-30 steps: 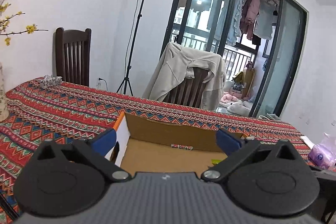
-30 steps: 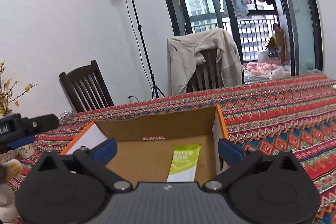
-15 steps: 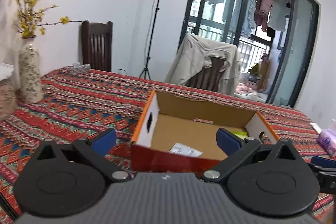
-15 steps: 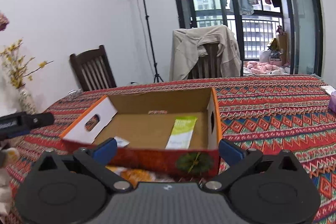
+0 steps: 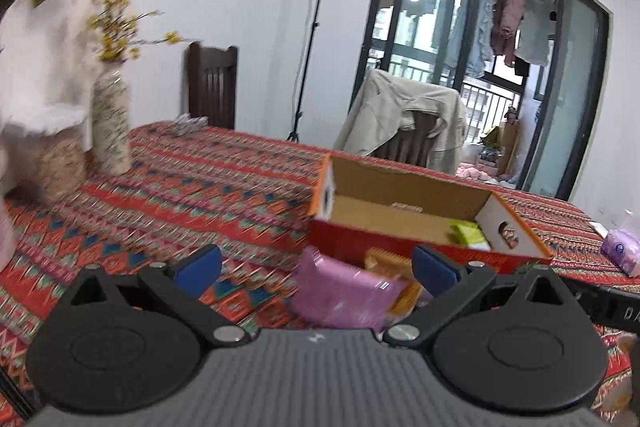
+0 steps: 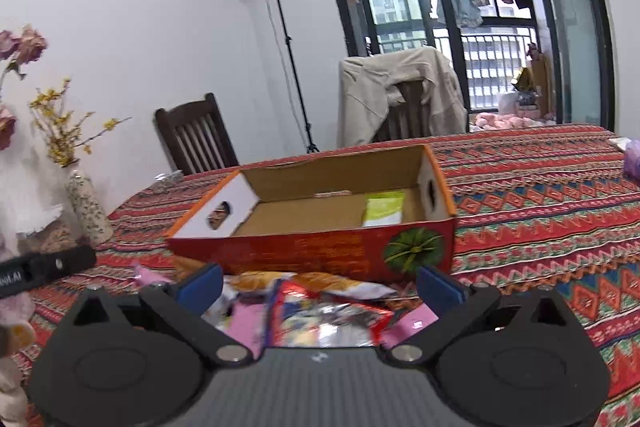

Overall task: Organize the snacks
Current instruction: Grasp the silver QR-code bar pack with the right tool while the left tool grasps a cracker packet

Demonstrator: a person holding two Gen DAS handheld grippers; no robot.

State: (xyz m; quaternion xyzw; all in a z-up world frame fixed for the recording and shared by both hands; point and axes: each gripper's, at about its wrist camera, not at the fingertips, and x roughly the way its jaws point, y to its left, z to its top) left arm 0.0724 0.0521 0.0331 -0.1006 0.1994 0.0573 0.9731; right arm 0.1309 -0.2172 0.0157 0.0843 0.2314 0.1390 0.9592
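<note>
An open cardboard box (image 5: 432,247) (image 6: 304,251) with red outer walls stands on the patterned tablecloth. Inside it lies a green packet (image 6: 385,207) (image 5: 469,233) and a small wrapped candy (image 6: 333,193) by the far wall. Loose snacks lie in front of the box: a pink packet (image 5: 344,291), an orange-yellow pack (image 5: 390,261), and in the right wrist view a red foil packet (image 6: 324,315) and an orange bag (image 6: 296,281). My left gripper (image 5: 316,269) is open above the pink packet. My right gripper (image 6: 320,285) is open over the snack pile, holding nothing.
A speckled vase (image 5: 111,123) (image 6: 89,207) with yellow flowers stands at the table's left. Two chairs, one draped with a beige jacket (image 5: 404,123), stand behind the table. A purple tissue pack (image 5: 624,251) lies at the right edge. A lamp stand (image 6: 288,39) is by the wall.
Both grippers have pulled back from over the box toward the near side of the table, so the snack pile in front of the box now shows between the open fingers.
</note>
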